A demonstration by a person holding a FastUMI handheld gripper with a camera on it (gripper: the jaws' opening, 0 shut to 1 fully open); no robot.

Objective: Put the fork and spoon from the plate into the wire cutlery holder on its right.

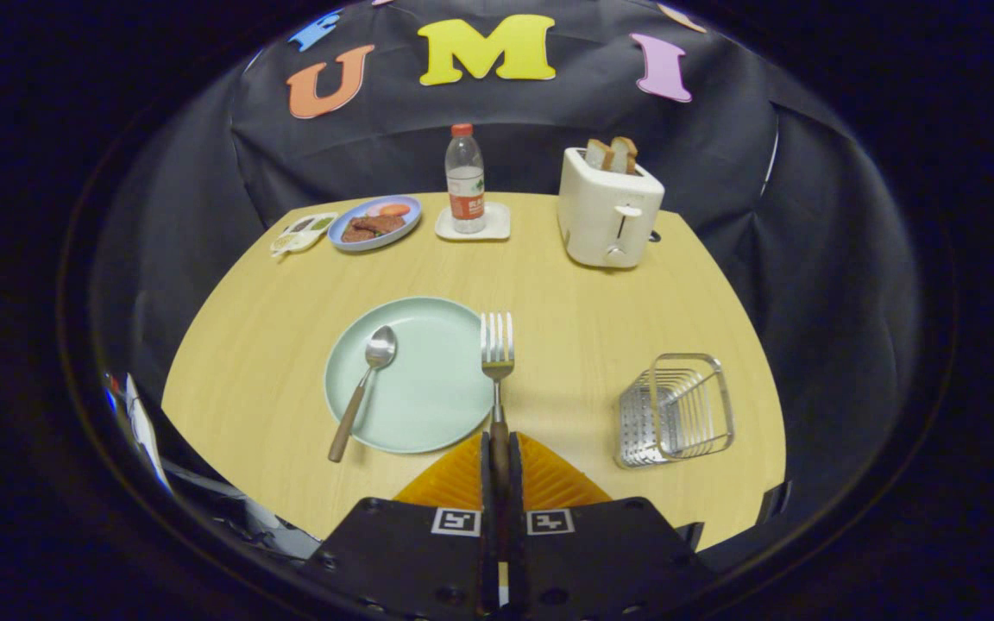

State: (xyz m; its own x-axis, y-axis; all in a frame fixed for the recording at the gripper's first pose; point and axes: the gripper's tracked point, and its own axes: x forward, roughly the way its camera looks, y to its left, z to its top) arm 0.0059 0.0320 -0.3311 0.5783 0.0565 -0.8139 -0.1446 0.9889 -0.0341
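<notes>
Gripper [498,448]: fingers drawn together on the brown wooden handle of the steel fork [497,362], both pads pressing it. Fork points straight ahead, tines beyond the fingertips, apparently lifted, over the right rim of the plate; whether it clears the rim I cannot tell.

Pale green round plate [428,405] lies just ahead and left of the fingers on the light wooden table [566,285]. Steel spoon with brown wooden handle [363,384] rests on the plate's left part, bowl on the plate, handle end overhanging the near rim.

Wire cutlery holder [676,410], chrome, stands right of the plate, well apart from it, with nothing visible inside.

Judgement: fork is stiff, light, top-heavy toward the tines; polished metal slippery, wood less so. The handle grip suits it. For the spoon, take the overhanging handle end.

Farther back: white toaster [607,216] with two bread slices, clear plastic bottle [465,177] on a white coaster, blue plate of food [374,222].
</notes>
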